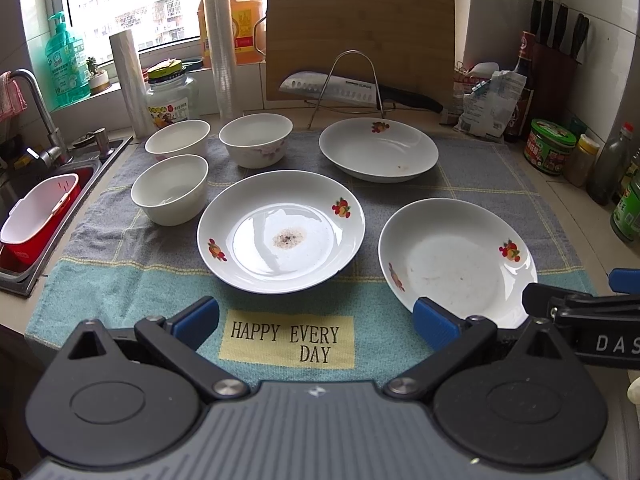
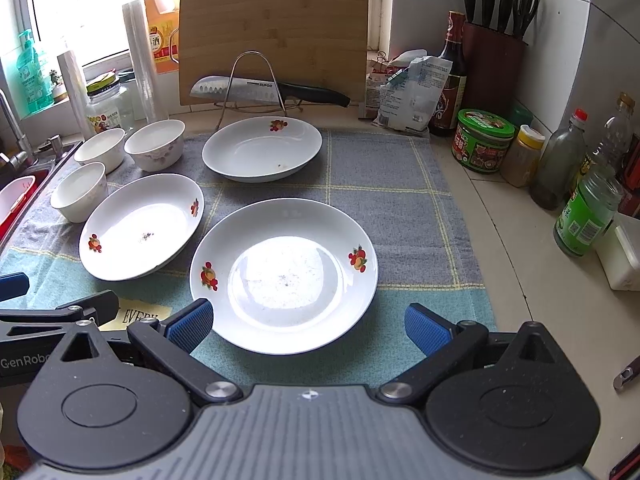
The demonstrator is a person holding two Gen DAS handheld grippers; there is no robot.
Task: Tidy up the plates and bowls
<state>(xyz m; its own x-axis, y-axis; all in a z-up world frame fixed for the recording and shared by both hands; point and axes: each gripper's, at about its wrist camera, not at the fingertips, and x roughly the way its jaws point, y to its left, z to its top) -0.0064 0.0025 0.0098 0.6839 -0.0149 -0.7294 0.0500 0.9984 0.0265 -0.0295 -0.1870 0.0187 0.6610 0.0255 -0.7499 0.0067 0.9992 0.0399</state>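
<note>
Three white plates with fruit prints lie on a checked cloth [image 1: 100, 240]: a middle plate [image 1: 281, 231] [image 2: 141, 226], a near right plate [image 1: 456, 260] [image 2: 284, 274] and a far plate [image 1: 378, 149] [image 2: 262, 148]. Three white bowls [image 1: 170, 189] [image 1: 178, 141] [image 1: 256, 139] stand at the left, seen in the right wrist view as bowls [image 2: 80, 191] [image 2: 100, 149] [image 2: 155, 144]. My left gripper [image 1: 316, 320] is open just in front of the middle plate. My right gripper [image 2: 308, 330] is open, its blue pads astride the near plate's front edge.
A sink [image 1: 28, 216] with a red and white basket lies left of the cloth. Behind it stand a cutting board [image 1: 360, 36], a knife [image 1: 352, 90] on a wire rack, film rolls and an oil jug. Jars and bottles [image 2: 584, 216] and a knife block [image 2: 494, 64] line the right.
</note>
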